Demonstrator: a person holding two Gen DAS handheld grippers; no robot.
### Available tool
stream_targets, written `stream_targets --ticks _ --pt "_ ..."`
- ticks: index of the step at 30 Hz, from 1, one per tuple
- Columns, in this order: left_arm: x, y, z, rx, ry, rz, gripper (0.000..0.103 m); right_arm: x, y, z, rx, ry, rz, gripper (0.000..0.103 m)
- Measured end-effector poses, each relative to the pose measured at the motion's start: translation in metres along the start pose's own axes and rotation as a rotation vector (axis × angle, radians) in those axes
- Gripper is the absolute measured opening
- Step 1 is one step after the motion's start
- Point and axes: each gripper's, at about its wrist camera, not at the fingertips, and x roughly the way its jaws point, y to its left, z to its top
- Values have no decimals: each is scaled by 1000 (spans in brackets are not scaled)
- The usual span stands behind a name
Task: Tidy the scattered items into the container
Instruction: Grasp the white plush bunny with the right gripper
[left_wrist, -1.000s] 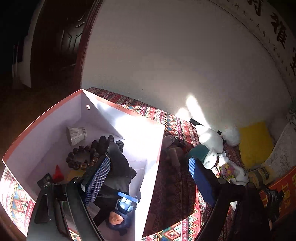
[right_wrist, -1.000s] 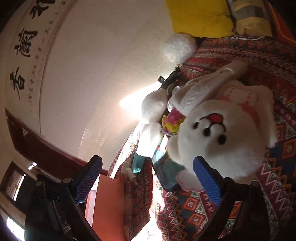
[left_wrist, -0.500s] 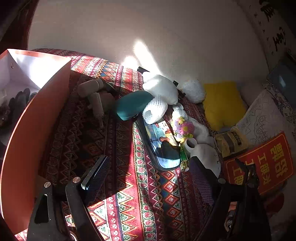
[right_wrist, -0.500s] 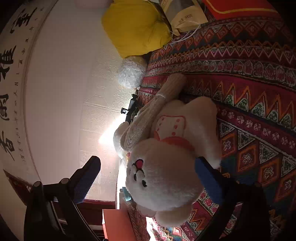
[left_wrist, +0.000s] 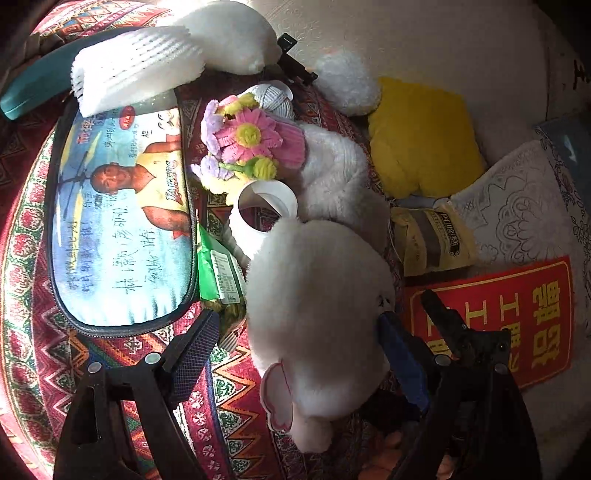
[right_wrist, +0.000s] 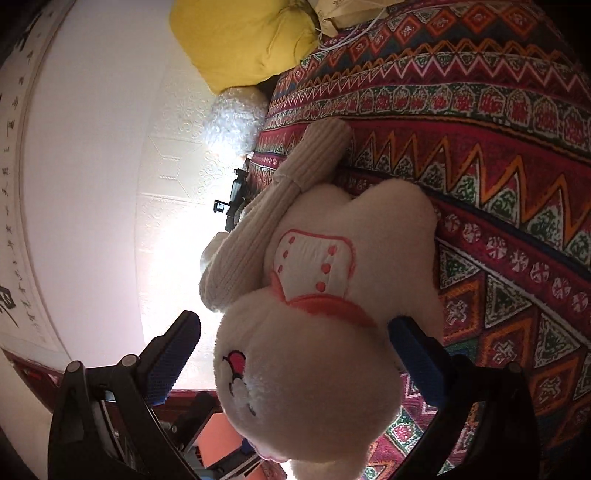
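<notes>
A white plush bunny (left_wrist: 317, 295) lies on the patterned red cloth (left_wrist: 33, 332). My left gripper (left_wrist: 301, 347) straddles its head from above. Its jaws are opening; the right pad brushes the fur and the left pad stands apart. In the right wrist view the same bunny (right_wrist: 325, 295) shows its face, bib and ribbed ear. My right gripper (right_wrist: 297, 350) is open around its head, with a gap at the left pad. A corner of the orange box (right_wrist: 221, 443) shows below the bunny.
Beside the bunny lie a printed pencil case (left_wrist: 122, 221), a green packet (left_wrist: 218, 273), a white jar (left_wrist: 258, 218), a pipe-cleaner bouquet (left_wrist: 247, 136), a foam net sleeve (left_wrist: 136, 66) and a teal case (left_wrist: 33, 92). A yellow cushion (left_wrist: 421, 140) and red sign (left_wrist: 517, 317) lie right.
My left gripper swung away from the box, where several items lie, across the cloth and down over the bunny. My right gripper moved closer, so the bunny's head now sits between its fingers.
</notes>
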Motion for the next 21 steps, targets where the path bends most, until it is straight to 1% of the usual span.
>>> stream_targets --ticks 3,5,7,8,9,11,13,14,15,17,18,20,21 --pt "8 -7 -6 -14 -12 1 92 -1 -2 -2 26 9 -4 103" --pt "10 -15 -10 -3 -15 10 93 -3 -6 -3 52 22 -5 102" --pt "10 -21 -15 -4 -3 8 93 -8 -14 -10 107 34 -10 102" --pt "8 -23 -17 -15 2 -3 92 -10 -21 -15 154 45 -10 102" --pt "6 -22 -20 -39 4 -27 92 -14 -30 -23 216 62 -6 102" --pt "0 -13 -24 -129 14 -96 93 -16 -54 -38 360 98 53 103" --pt "-1 1 -26 -222 29 -164 92 -12 -69 -44 453 133 110 103" --pt "-1 9 -26 -263 40 -197 92 -8 -70 -41 470 144 130 103" --pt "0 16 -26 -297 53 -219 89 -2 -70 -35 481 149 152 103" --pt "0 26 -24 -337 70 -240 82 15 -72 -21 502 177 171 103" --pt "-1 30 -24 -348 72 -242 76 24 -72 -17 511 206 173 103" --pt "-3 33 -24 -352 76 -246 74 30 -69 -14 488 236 192 102" --pt "-4 33 -24 -347 79 -247 74 29 -66 -15 456 229 201 100"
